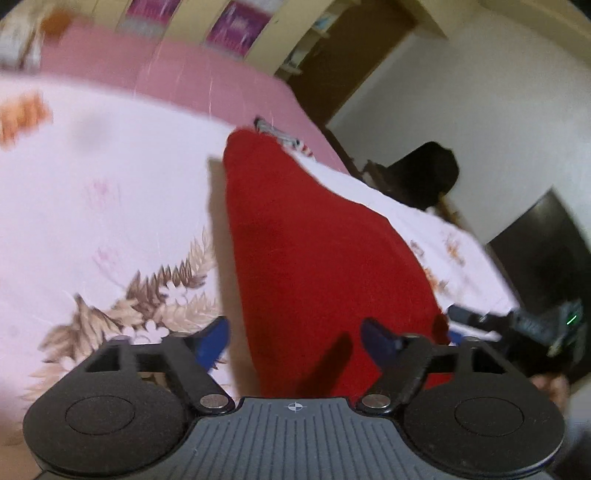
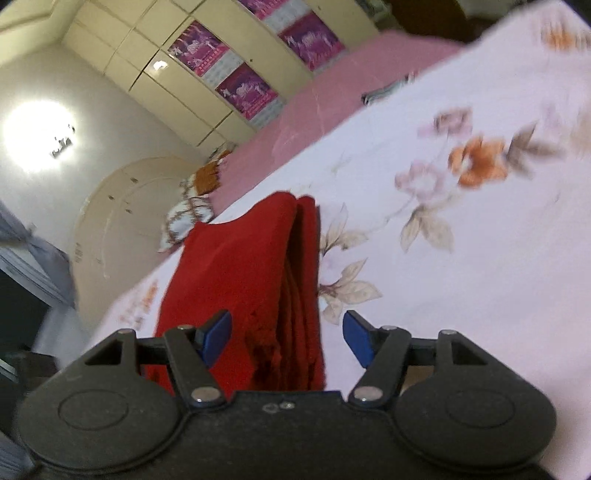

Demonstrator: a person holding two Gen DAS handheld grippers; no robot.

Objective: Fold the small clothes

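Left wrist view takes in a wide bed (image 1: 92,177) spread with a pale floral sheet (image 1: 110,221), and beyond it a strip of pink bedding (image 1: 207,74) running along a cream wardrobe (image 1: 192,18) hung with purple posters (image 1: 236,24). On the sheet lies the red garment (image 1: 314,258), folded into a long, narrow bundle that stretches away from the camera; a small striped cloth (image 1: 284,138) peeks out past its far end. The left gripper (image 1: 295,338) hangs over the near end of the garment with its jaws spread wide, blue fingertips (image 1: 214,339) on either side of the cloth and not pinching it. At the right edge of this view part of the other tool, dark with a green light, shows.

From the right wrist view, the red garment (image 2: 243,280) shows its stacked layers along one edge. The right gripper (image 2: 286,338) also has its jaws released, straddling that layered edge without clamping it.
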